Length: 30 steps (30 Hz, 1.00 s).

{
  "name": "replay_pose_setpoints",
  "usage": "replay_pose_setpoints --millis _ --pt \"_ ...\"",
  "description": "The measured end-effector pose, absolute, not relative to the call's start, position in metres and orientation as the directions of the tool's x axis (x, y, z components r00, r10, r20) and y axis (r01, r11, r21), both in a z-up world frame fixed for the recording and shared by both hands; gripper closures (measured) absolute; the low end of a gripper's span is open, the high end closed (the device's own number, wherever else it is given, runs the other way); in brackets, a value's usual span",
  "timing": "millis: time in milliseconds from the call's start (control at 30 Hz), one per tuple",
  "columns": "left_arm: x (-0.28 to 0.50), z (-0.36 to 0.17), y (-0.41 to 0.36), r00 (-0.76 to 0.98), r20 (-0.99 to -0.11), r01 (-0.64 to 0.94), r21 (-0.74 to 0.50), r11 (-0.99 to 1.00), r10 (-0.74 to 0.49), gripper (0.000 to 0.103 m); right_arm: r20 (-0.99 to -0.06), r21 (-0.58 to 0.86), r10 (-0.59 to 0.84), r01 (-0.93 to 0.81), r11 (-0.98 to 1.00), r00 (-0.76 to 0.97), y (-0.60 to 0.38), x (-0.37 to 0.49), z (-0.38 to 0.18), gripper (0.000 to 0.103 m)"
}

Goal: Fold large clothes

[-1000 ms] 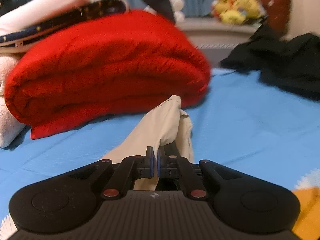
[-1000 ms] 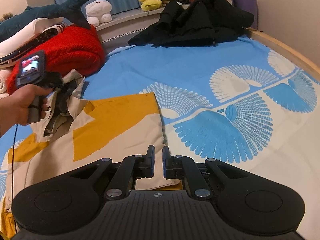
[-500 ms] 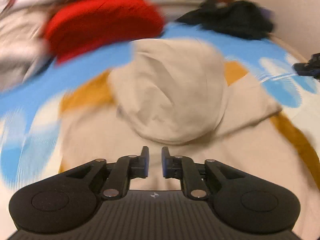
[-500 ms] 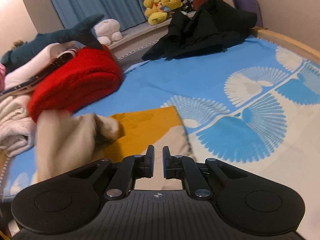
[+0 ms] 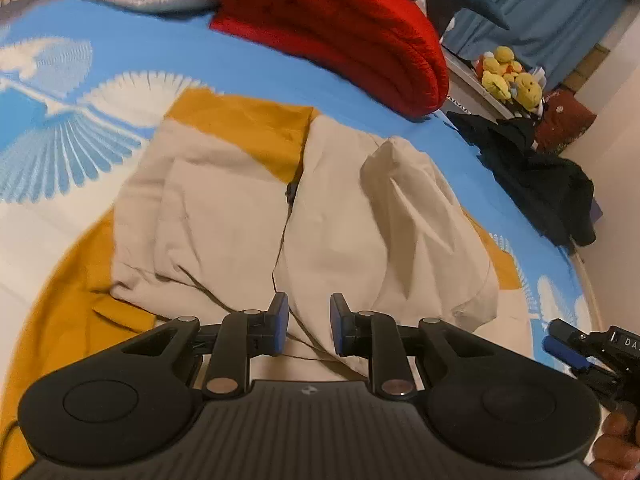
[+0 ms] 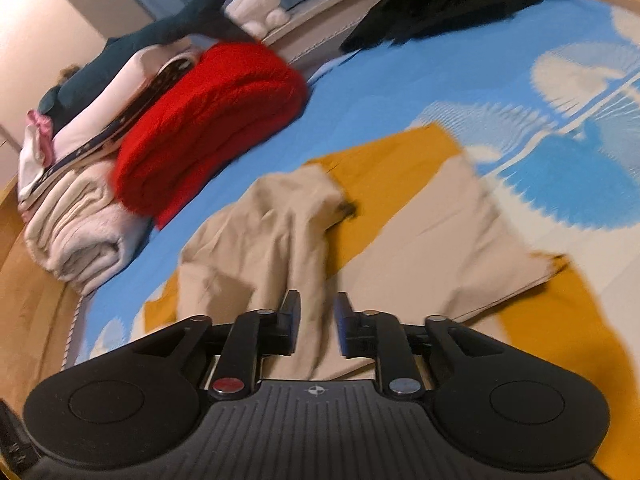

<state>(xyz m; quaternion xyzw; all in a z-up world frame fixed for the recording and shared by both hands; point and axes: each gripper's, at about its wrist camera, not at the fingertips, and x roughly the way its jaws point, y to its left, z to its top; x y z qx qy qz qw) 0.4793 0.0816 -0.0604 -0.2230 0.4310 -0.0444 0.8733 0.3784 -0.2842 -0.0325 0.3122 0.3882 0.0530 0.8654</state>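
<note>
Presently, the beige-and-mustard garment is found lying on the blue patterned bedspread, with two beige flaps brought inward over the body so that their edges meet along a centre seam; the right-hand flap is noted to stand up in a loose ridge rather than lying flat. The left gripper is seen just over the near edge of the garment, its jaws having just been opening; they stand apart, and no cloth is pinched between them. The right gripper is likewise found with jaws apart after just opening, the beige fabric lying beneath and between them but not pressed by the pads. The sleeve fold is judged to be just released, and the next step is judged to be smoothing and then folding the body lengthwise. For that to be done well, the raised ridge should first be pressed flat, and the two near corners should be taken evenly, one by each gripper, so that the layers are not dragged askew. The mustard hem is noted to lie uneven and should be squared beforehand. The red folded blanket and the black clothing are well apart and pose no obstruction.
</note>
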Motion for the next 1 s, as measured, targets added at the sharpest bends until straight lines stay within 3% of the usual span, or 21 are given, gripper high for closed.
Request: replay_pose_setpoints --millis 167,267,367,567,633,667,700,800,900,1000 --pt "0.498 -0.085 0.094 0.616 -0.73 -0.178 -0.496 0.85 -0.296 0.08 -0.613 0.636 0.417 0.105 0.765 0.671 -0.259 0.39 -0.042 0.077" --pt "0.507 -0.095 0.098 0.605 -0.73 -0.197 -0.523 0.829 -0.317 0.08 -0.616 0.647 0.437 0.104 0.755 0.656 -0.249 0.394 -0.049 0.071" --pt "0.515 -0.106 0.097 0.583 -0.735 -0.207 -0.546 0.812 -0.346 0.069 -0.61 0.669 0.461 0.108 0.735 0.644 -0.243 0.4 -0.055 0.071" --pt "0.522 -0.121 0.095 0.559 -0.736 -0.241 -0.585 0.774 -0.383 0.068 -0.603 0.719 0.493 0.16 0.676 0.627 -0.242 0.41 -0.074 0.07" --pt "0.525 -0.121 0.092 0.559 -0.734 -0.227 -0.584 0.78 -0.387 0.074 -0.6 0.732 0.504 0.173 0.659 0.621 -0.241 0.413 -0.079 0.07" --pt "0.525 -0.121 0.093 0.561 -0.733 -0.226 -0.583 0.78 -0.386 0.092 -0.596 0.737 0.509 0.171 0.654 0.62 -0.24 0.414 -0.08 0.07" --pt "0.526 -0.119 0.094 0.566 -0.73 -0.222 -0.583 0.781 -0.384 0.102 -0.592 0.739 0.513 0.165 0.653 0.621 -0.239 0.415 -0.08 0.071" --pt "0.522 -0.097 0.098 0.635 -0.663 -0.161 -0.615 0.772 -0.396 0.102 -0.555 0.749 0.521 0.116 0.653 0.649 -0.235 0.415 -0.072 0.103" --pt "0.514 -0.062 0.101 0.738 -0.542 -0.056 -0.643 0.764 -0.402 0.102 -0.422 0.805 0.512 0.049 0.591 0.749 -0.243 0.404 -0.052 0.103" --pt "0.509 -0.053 0.102 0.76 -0.5 -0.027 -0.662 0.749 -0.415 0.102 -0.268 0.868 0.48 -0.007 0.497 0.835 -0.257 0.386 -0.036 0.103"
